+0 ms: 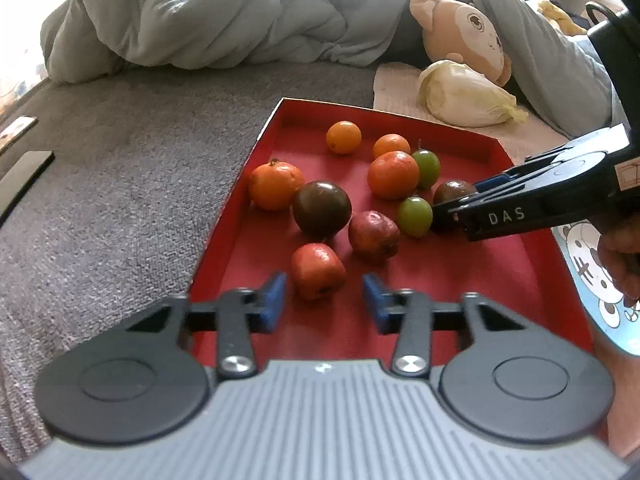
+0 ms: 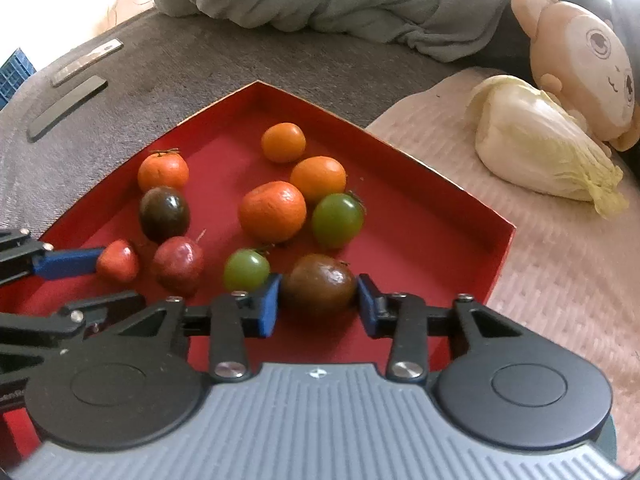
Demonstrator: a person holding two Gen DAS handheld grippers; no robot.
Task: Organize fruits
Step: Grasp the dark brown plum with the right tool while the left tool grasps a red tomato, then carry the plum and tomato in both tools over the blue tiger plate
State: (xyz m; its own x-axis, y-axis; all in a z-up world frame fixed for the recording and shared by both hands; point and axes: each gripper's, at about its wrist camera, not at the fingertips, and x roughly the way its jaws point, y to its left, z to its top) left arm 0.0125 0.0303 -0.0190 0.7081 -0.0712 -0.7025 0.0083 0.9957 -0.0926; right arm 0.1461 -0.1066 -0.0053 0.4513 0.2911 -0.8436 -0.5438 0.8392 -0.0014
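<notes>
with your right gripper [image 2: 318,300] clenched on the dark tomato [image 2: 319,287] low in the red tray [image 2: 460,216], and your left gripper [image 1: 324,300] flanking the small red fruit [image 1: 317,270], whether gripping i cannot tell, lift both straight up, clear of the green tomato [image 2: 246,269].

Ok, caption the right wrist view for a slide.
Right hand-held gripper closes on a dark tomato in the red tray.
</notes>
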